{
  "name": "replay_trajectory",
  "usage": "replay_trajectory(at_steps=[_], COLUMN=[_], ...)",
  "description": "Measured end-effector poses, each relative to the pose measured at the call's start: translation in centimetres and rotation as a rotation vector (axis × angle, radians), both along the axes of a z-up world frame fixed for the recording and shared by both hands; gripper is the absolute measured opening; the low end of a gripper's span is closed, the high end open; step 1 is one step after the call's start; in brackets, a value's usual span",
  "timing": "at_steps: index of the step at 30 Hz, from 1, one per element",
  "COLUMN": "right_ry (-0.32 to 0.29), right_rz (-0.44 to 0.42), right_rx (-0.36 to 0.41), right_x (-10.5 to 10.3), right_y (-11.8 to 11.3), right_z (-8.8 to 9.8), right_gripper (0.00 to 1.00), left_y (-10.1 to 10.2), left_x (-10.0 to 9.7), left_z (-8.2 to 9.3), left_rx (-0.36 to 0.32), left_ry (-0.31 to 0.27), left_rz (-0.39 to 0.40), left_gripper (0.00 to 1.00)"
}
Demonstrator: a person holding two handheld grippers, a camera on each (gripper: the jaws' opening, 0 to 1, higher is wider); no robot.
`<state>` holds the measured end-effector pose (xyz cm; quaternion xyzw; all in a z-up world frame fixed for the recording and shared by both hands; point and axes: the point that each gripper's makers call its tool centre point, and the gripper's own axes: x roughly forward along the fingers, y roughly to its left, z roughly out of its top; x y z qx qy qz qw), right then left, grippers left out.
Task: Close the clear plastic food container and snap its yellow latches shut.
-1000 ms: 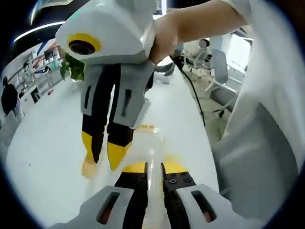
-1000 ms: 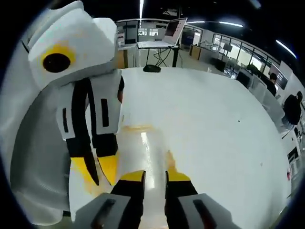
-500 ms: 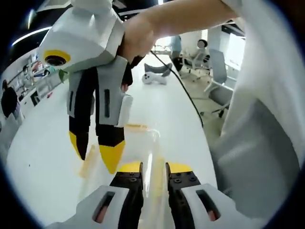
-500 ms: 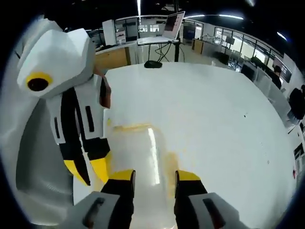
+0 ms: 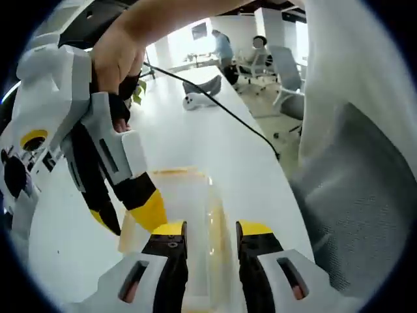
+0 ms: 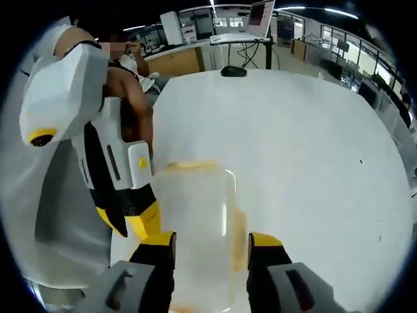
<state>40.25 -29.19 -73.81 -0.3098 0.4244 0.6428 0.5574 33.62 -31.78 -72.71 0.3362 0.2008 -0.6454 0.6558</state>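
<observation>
Your left gripper (image 5: 207, 229) sits bottom centre of the left gripper view, w/ black fingers (image 5: 171, 236), yellow-tipped, parted moderately w/ nothing between them but the container (image 5: 179, 195) below. That container is clear plastic, boxy w/ rounded corners, glossy lid surface catching a white glare strip. A yellow latch (image 5: 174, 172) runs along its far edge in that view; it looks flat against the rim, but can't tell if it's snapped.

In the right gripper view your right gripper (image 6: 212, 242) is at bottom centre, fingers (image 6: 266, 245) spread wider, straddling the container (image 6: 195, 215), not clamped on it. A second yellow latch (image 6: 238, 231) shows on the side near the right-hand finger, and another (image 6: 190, 165) on the far edge.

Each gripper enters the other's view: right one at left of the left gripper view, white shell, black fingers, yellow tips just beside the container's left edge; left one at left of the right gripper view, tips near the container's left corner.

The counter (image 6: 306, 143) is smooth, white, matte-glossy. Lots of open room to the upper right of the right gripper view; its edge curves along the right. In the left gripper view a black cable (image 5: 215, 104) runs across the upper centre, past a grey-white object (image 5: 199, 91), well apart from the container.
</observation>
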Motion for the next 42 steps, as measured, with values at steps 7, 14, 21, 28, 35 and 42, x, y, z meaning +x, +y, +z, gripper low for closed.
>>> replay_trajectory(at_steps=[7, 14, 21, 28, 35, 42], right_ry=[0.052, 0.107, 0.109, 0.129, 0.125, 0.085], right_rz=[-0.016, 0.001, 0.025, 0.019, 0.025, 0.11], right_rx=[-0.034, -0.069, -0.083, -0.082, -0.104, -0.034], right_x=[0.5, 0.3, 0.2, 0.2, -0.1, -0.9], right_y=[0.0, 0.1, 0.1, 0.1, 0.2, 2.1], right_z=[-0.4, -0.5, -0.6, -0.7, -0.7, -0.7], right_gripper=[0.47, 0.45, 0.46, 0.44, 0.43, 0.43], left_y=[0.1, 0.0, -0.2, -0.3, -0.4, -2.0], left_x=[-0.7, -0.5, -0.2, 0.0, 0.3, -1.2], left_z=[-0.5, -1.1, -1.1, -0.8, -0.7, 0.2], left_rx=[0.071, 0.125, 0.126, 0.141, 0.164, 0.136], left_ry=[-0.152, -0.321, -0.347, -0.284, -0.228, -0.183], left_rz=[-0.095, -0.126, -0.104, -0.078, -0.044, -0.048], left_gripper=[0.31, 0.32, 0.29, 0.27, 0.23, 0.03])
